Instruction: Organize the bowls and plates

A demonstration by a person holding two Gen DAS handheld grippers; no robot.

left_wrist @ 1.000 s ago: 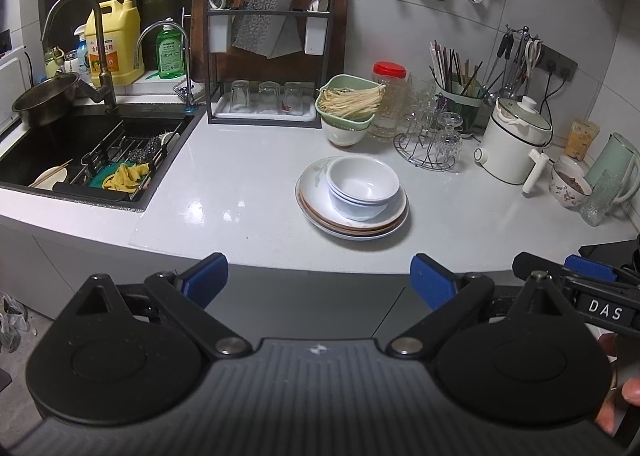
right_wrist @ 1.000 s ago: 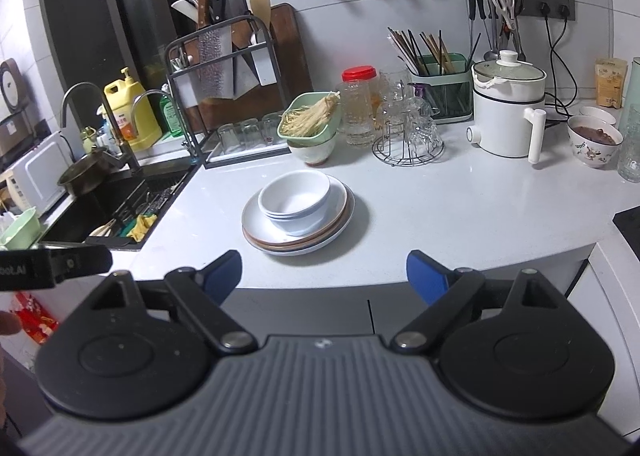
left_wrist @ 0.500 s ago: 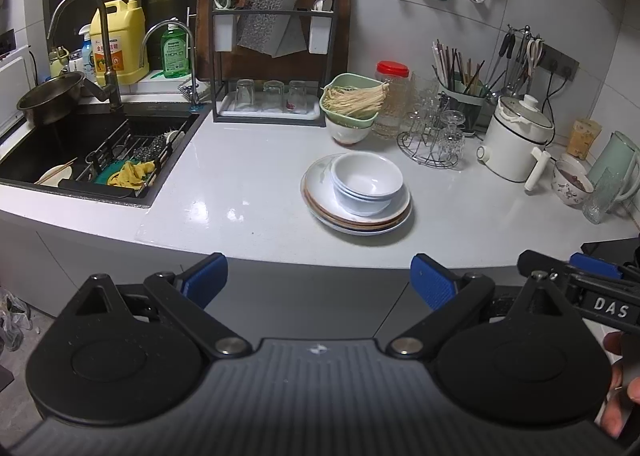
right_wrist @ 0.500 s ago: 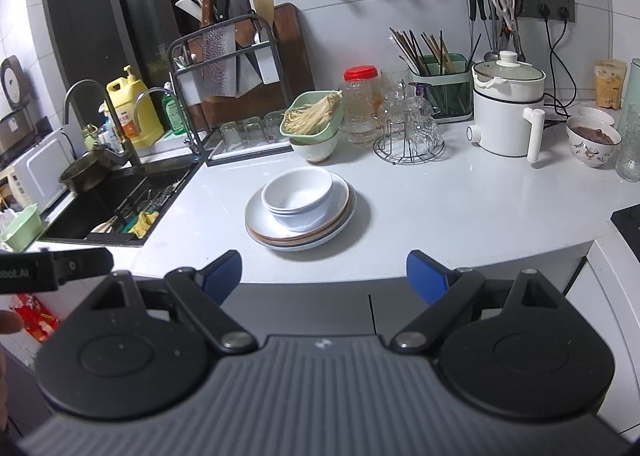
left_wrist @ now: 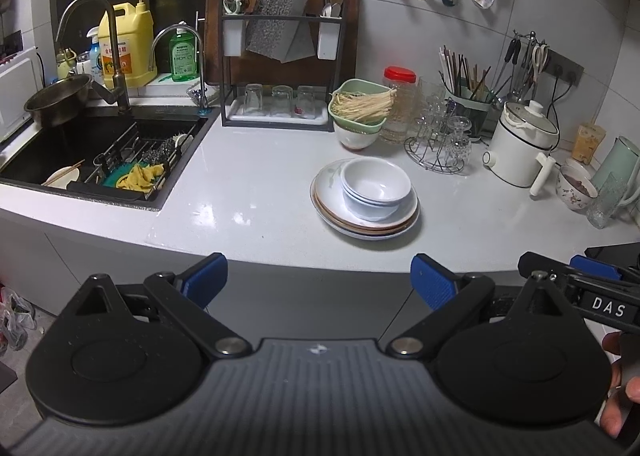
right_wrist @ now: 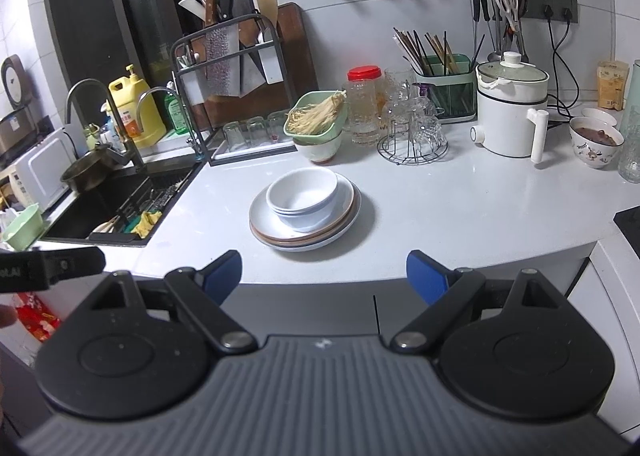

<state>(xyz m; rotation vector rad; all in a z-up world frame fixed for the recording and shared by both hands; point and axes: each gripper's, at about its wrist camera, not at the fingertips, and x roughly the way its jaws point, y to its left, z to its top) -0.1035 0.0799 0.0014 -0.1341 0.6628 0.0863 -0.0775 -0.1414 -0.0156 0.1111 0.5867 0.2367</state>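
Keeping your left gripper [left_wrist: 318, 280] and right gripper [right_wrist: 324, 276] wide and empty, reach slowly to the white bowls [right_wrist: 303, 197] sitting on the plates [right_wrist: 306, 234] in the middle of the counter [right_wrist: 460, 215], and lift the top bowl straight up.

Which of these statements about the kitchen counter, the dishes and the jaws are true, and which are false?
1. White bowls sit nested on the stack of plates. True.
2. The right gripper holds a bowl. False: its jaws are open and empty.
3. The jar has a red lid. True.
4. The stack of plates is in the sink. False: it is on the counter.
5. The left gripper is open. True.
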